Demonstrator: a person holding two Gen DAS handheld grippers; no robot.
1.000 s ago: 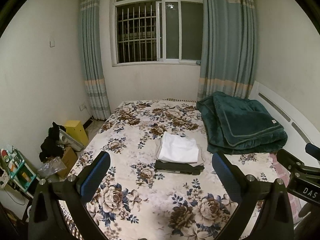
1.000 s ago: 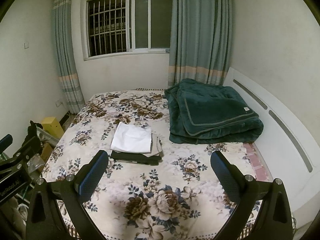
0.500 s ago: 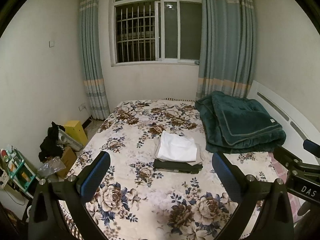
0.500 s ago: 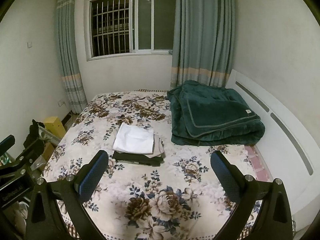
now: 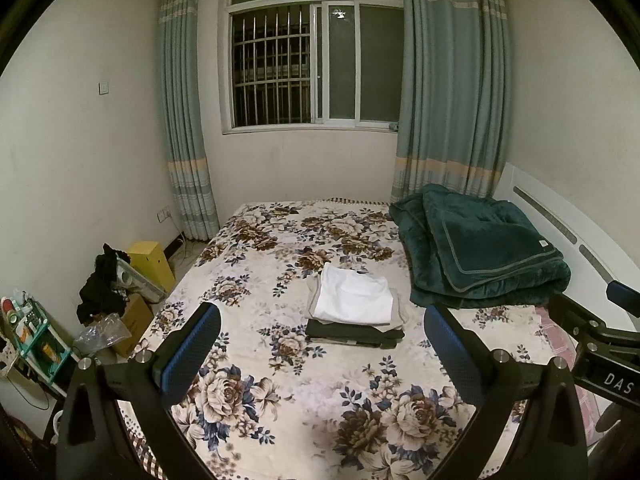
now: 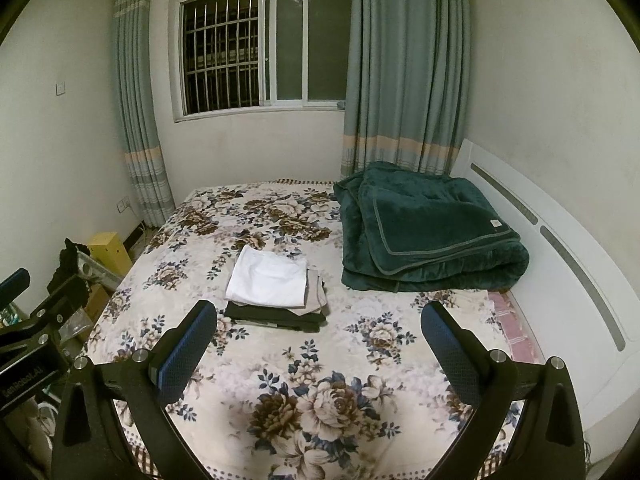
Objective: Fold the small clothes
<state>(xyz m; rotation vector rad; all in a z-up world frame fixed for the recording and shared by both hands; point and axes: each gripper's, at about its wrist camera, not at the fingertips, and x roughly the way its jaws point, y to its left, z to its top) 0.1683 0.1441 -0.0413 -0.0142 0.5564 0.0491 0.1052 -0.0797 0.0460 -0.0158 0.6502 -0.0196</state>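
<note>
A stack of folded clothes lies mid-bed: a white garment [image 5: 354, 294] on top, a beige one [image 5: 396, 314] under it and a dark one [image 5: 352, 331] at the bottom. The stack shows in the right wrist view too, with the white garment [image 6: 266, 278] on top. My left gripper [image 5: 322, 344] is open and empty, held above the near part of the floral bed [image 5: 280, 384], well short of the stack. My right gripper [image 6: 318, 342] is open and empty, likewise back from the stack.
A folded dark green blanket [image 5: 480, 252] lies at the bed's right by the white headboard [image 5: 560, 232]. Left of the bed are a yellow box [image 5: 150, 256], dark clothes on cartons [image 5: 102, 284] and a small shelf [image 5: 28, 332]. A window and curtains are behind.
Both grippers have drawn back and risen slightly from the bed; the stack looks a bit farther away. The clothes have not moved.
</note>
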